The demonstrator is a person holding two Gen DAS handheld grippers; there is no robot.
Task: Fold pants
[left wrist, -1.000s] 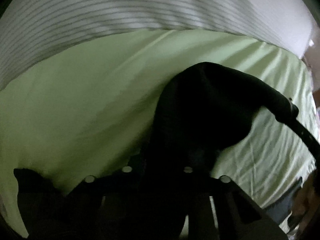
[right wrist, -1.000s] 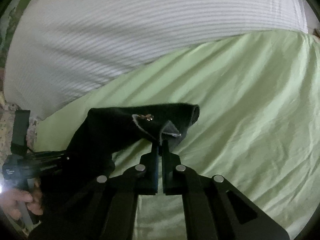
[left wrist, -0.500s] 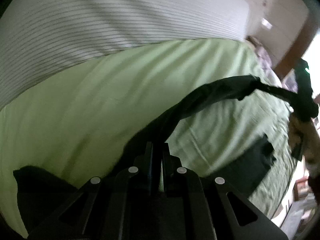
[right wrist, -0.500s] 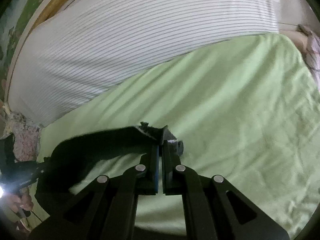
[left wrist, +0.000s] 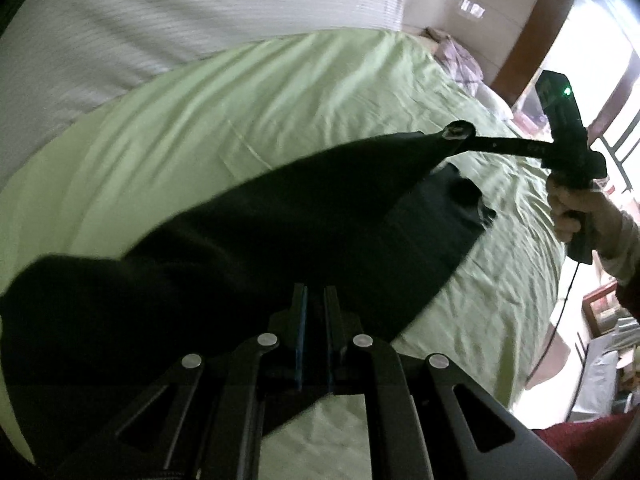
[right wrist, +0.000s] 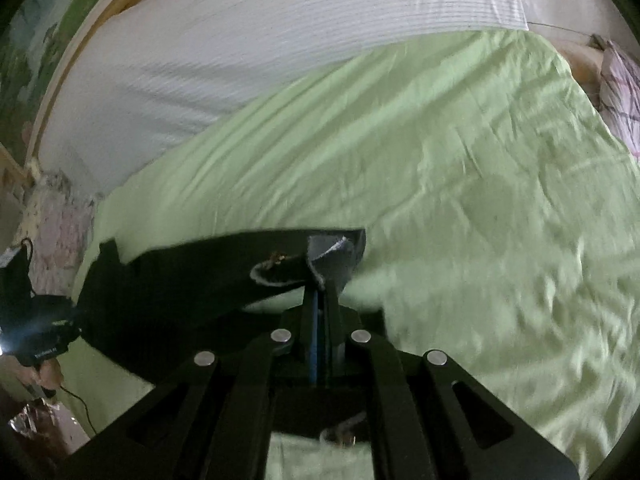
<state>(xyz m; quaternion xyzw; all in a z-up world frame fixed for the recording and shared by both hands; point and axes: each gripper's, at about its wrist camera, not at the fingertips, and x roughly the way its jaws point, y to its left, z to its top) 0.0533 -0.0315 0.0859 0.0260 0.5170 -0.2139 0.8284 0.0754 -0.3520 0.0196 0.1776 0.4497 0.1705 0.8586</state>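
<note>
The black pants (left wrist: 280, 216) hang stretched between my two grippers above the green bedsheet (left wrist: 280, 92). My left gripper (left wrist: 315, 292) is shut on one end of the waistband. My right gripper (right wrist: 321, 288) is shut on the other end, where a grey inner lining and button (right wrist: 280, 258) show. In the left wrist view the right gripper (left wrist: 460, 134) pinches the far corner, held by a hand (left wrist: 576, 208). A lower part of the pants (left wrist: 436, 216) lies on the sheet. In the right wrist view the pants (right wrist: 192, 276) run left to the left gripper's body (right wrist: 44, 332).
A white striped cover (right wrist: 280, 36) lies across the far side of the bed. A patterned pillow (right wrist: 624, 92) sits at the right end. The bed's edge, a wooden door frame (left wrist: 532, 28) and clutter lie to the right in the left wrist view.
The two grippers have moved apart, pulling the bunched pants out into a wide taut span. The pants now sit lower over the sheet, with part of them resting on it.
</note>
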